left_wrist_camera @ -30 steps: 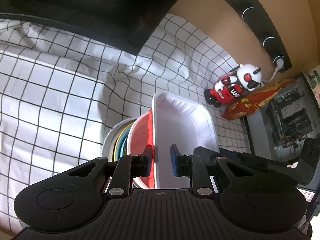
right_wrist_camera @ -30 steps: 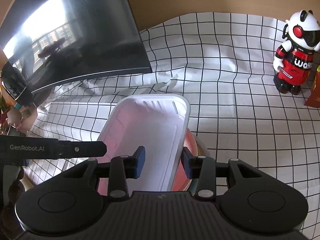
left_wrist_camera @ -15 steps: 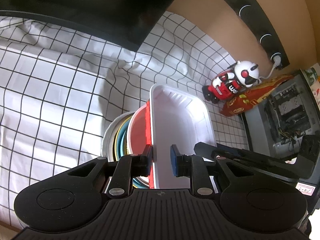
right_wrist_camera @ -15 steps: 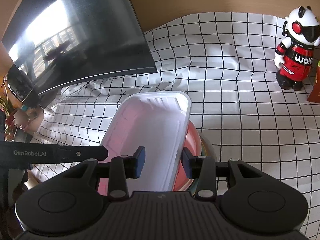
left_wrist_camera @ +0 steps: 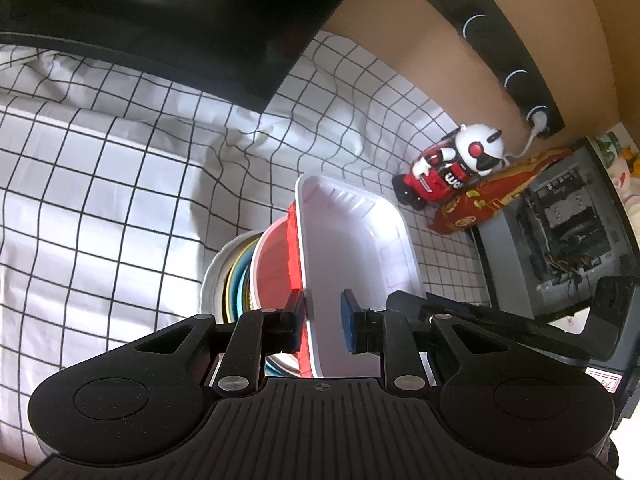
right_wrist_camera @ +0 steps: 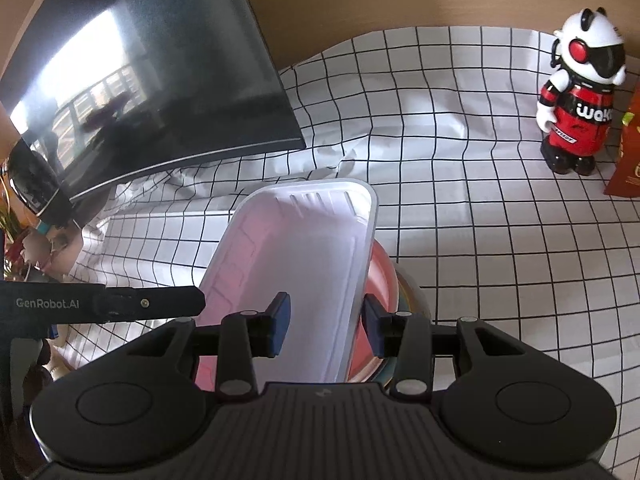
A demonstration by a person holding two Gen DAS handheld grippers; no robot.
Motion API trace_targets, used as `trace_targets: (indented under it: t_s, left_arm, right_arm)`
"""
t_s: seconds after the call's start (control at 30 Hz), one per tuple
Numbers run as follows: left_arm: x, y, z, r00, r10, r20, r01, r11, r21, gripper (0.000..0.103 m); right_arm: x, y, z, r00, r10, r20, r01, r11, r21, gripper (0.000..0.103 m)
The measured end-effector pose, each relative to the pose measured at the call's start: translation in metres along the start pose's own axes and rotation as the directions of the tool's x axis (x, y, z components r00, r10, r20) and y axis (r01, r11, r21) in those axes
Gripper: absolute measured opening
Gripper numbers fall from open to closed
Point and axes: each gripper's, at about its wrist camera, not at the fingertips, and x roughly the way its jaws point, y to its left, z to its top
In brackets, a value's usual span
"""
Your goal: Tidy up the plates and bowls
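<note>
White tray (left_wrist_camera: 352, 248): sits atop a stack of red dish (left_wrist_camera: 272, 268) and coloured plates (left_wrist_camera: 236, 276) on the checked cloth (left_wrist_camera: 100, 200) covering the worktop. Left tool (left_wrist_camera: 323, 320): jaws straddle the tray's left rim; contact unclear, so grip cannot be told. Right tool (right_wrist_camera: 325, 326): straddles the right rim, likewise uncertain. Nearby: toy robot (right_wrist_camera: 580, 104), dark monitor (right_wrist_camera: 140, 92).

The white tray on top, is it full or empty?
Empty. The white tray shows only its bare ribbed inside in both views, with nothing lying in it. It sits atop the stacked bowls.
</note>
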Motion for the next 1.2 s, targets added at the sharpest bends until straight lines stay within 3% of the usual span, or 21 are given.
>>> trace_targets:
  t_s: [0.33, 0.43, 0.53, 0.63, 0.77, 0.83, 0.9, 1.0, 1.1, 1.2]
  left_arm:
    - [-0.008, 0.012, 0.006, 0.999, -0.037, 0.000, 0.037, 0.999, -0.025, 0.022]
    - [-0.018, 0.010, 0.009, 0.998, -0.049, 0.037, 0.049, 0.999, 0.000, 0.023]
    - [-0.035, 0.001, 0.005, 0.991, -0.054, 0.121, 0.044, 0.995, 0.085, 0.023]
    - [-0.058, -0.015, -0.009, 0.973, -0.071, 0.221, 0.031, 0.984, 0.177, 0.022]
    - [-0.095, -0.044, -0.044, 0.947, -0.110, 0.301, 0.030, 0.965, 0.259, 0.018]
    - [-0.107, -0.058, -0.063, 0.943, -0.114, 0.312, 0.021, 0.958, 0.285, 0.018]
    - [-0.115, -0.075, -0.089, 0.929, -0.055, 0.367, -0.059, 0.954, 0.293, 0.018]
    - [-0.115, -0.097, -0.128, 0.905, 0.086, 0.417, -0.208, 0.944, 0.257, 0.018]
    - [-0.111, -0.113, -0.160, 0.911, 0.172, 0.374, -0.258, 0.947, 0.192, 0.018]
    - [-0.105, -0.128, -0.191, 0.911, 0.220, 0.350, -0.305, 0.929, 0.212, 0.017]
  right_arm:
    - [-0.002, 0.004, -0.004, 0.999, -0.049, 0.019, 0.048, 0.998, 0.039, 0.040]
    - [-0.015, 0.000, -0.005, 0.997, -0.062, 0.045, 0.058, 0.995, 0.087, 0.040]
    - [-0.037, -0.001, -0.009, 0.986, -0.119, 0.120, 0.105, 0.987, 0.119, 0.040]
    - [-0.065, 0.012, -0.023, 0.952, -0.197, 0.234, 0.180, 0.979, 0.094, 0.050]
    - [-0.107, 0.031, -0.052, 0.867, -0.276, 0.415, 0.268, 0.960, 0.080, 0.077]
    - [-0.119, 0.038, -0.062, 0.855, -0.278, 0.438, 0.295, 0.955, 0.031, 0.080]
    - [-0.129, 0.042, -0.072, 0.870, -0.255, 0.422, 0.291, 0.957, -0.020, 0.080]
    - [-0.136, 0.036, -0.094, 0.922, -0.164, 0.351, 0.194, 0.980, -0.050, 0.080]
    - [-0.140, 0.022, -0.118, 0.963, -0.105, 0.250, 0.121, 0.991, -0.049, 0.080]
    - [-0.143, 0.016, -0.143, 0.980, -0.075, 0.186, 0.088, 0.994, -0.065, 0.080]
